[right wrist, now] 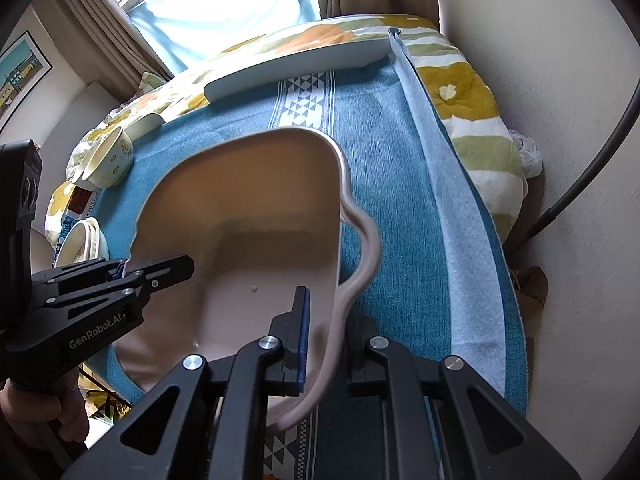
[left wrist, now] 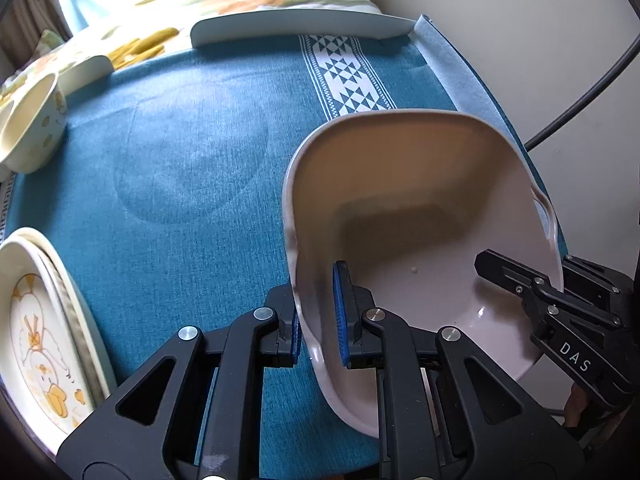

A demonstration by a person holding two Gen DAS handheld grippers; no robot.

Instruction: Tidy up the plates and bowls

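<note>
A large pale pink rectangular baking dish with handles [left wrist: 408, 208] [right wrist: 256, 216] is held above the blue tablecloth [left wrist: 180, 152]. My left gripper [left wrist: 318, 316] is shut on its left rim and handle. My right gripper [right wrist: 326, 340] is shut on its right rim by the wavy handle. Each gripper shows in the other's view, the right [left wrist: 532, 284] and the left [right wrist: 132, 276]. A cream plate with a yellow chick print [left wrist: 44, 328] lies at the left edge, on a stack. A cream bowl with yellow print [left wrist: 34, 128] [right wrist: 110, 156] sits at the far left.
White table edge rails [left wrist: 300, 24] [right wrist: 296, 64] border the far side. A floral duvet [right wrist: 460, 92] lies beyond and right of the table. A black cable [left wrist: 588, 88] runs along the wall at right. The stacked plates also show in the right wrist view [right wrist: 86, 240].
</note>
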